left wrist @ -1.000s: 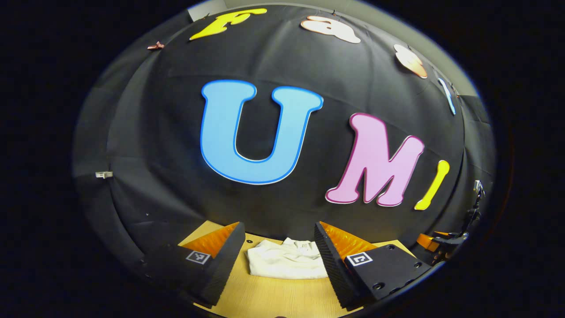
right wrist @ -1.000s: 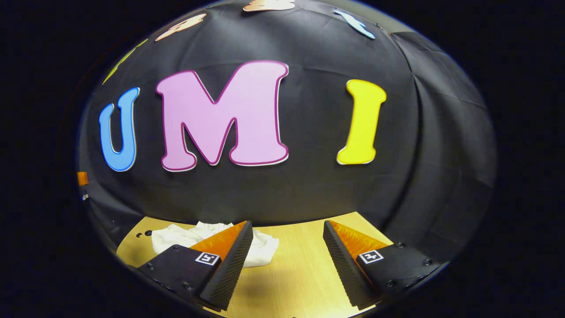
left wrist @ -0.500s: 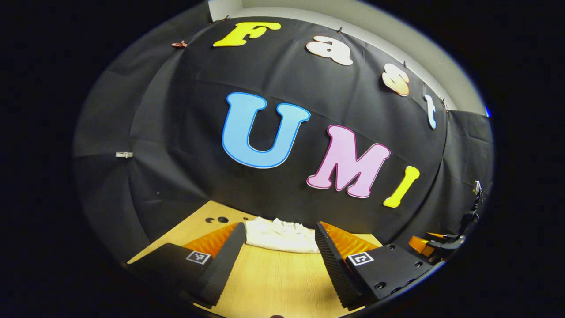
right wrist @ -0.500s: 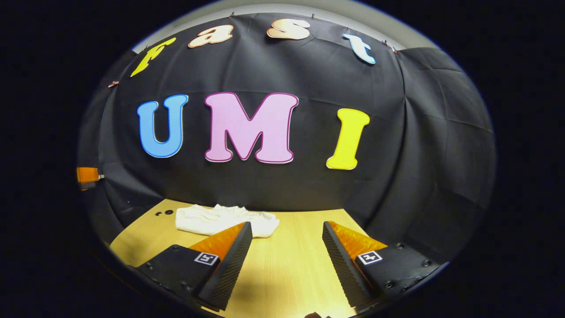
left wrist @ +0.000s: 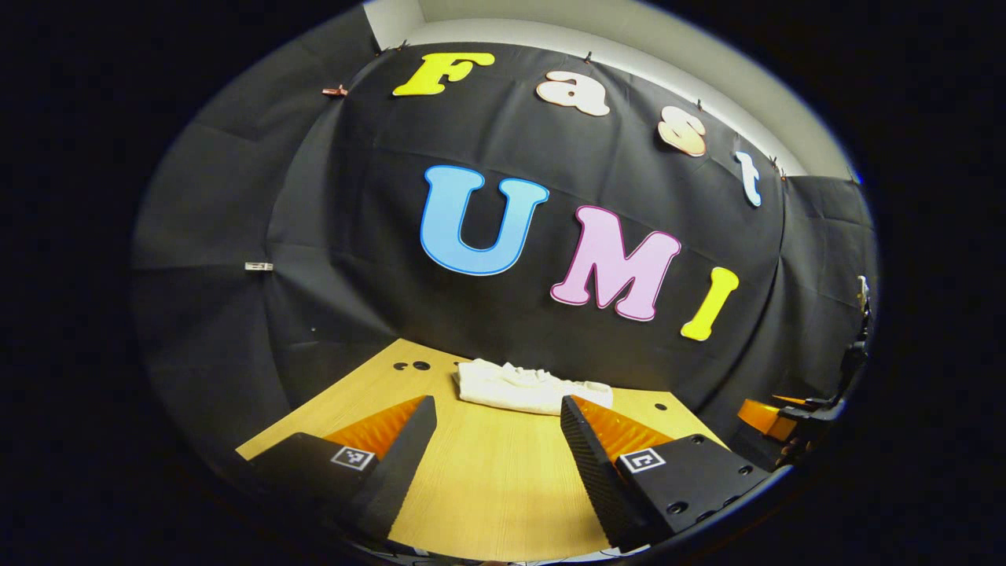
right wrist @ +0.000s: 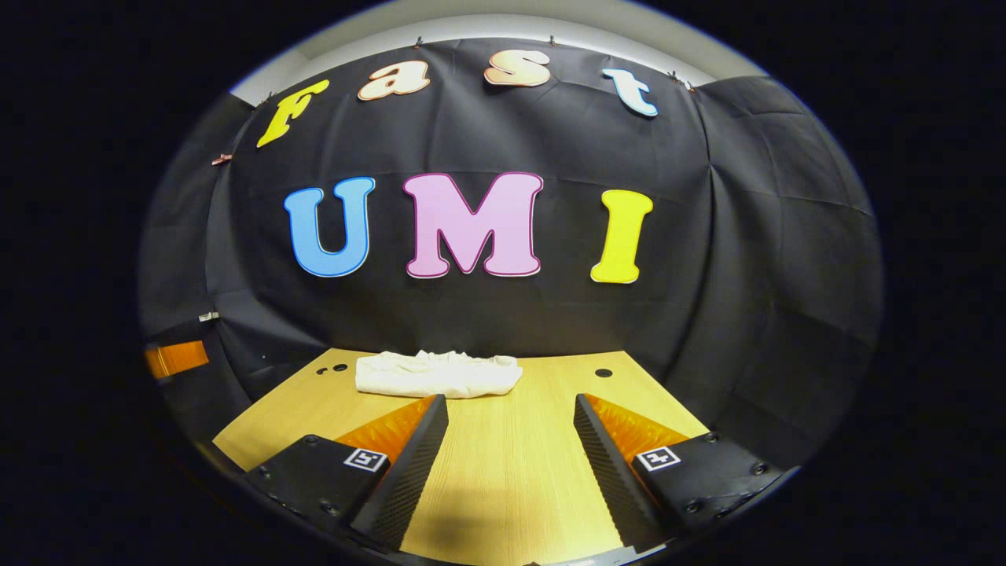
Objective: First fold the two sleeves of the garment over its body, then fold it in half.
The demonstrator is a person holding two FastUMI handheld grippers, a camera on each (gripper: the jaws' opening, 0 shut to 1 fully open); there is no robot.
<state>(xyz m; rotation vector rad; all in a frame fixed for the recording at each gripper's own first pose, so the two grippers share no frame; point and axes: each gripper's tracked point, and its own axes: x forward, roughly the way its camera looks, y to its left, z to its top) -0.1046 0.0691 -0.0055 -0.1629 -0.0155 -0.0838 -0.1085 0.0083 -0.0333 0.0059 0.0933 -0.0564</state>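
A white garment (left wrist: 531, 387) lies folded into a small flat bundle at the far side of the wooden table (left wrist: 487, 479), close to the black wall. In the right gripper view the same garment (right wrist: 437, 374) rests left of centre near the table's (right wrist: 511, 472) back edge. My left gripper (left wrist: 497, 464) is open, well short of the garment, with bare table between its fingers. My right gripper (right wrist: 511, 464) is open too, back from the garment and a little to its right, holding nothing.
Small round holes (left wrist: 410, 366) mark the table's far left corner, and another hole (right wrist: 603, 373) sits at the far right. The other gripper (left wrist: 786, 417) shows at the right edge of the left gripper view. Black cloth walls close in the table's back and sides.
Both grippers have drawn back from the garment, which now looks smaller and farther off in each view. The garment stays folded in place. Both stay open.
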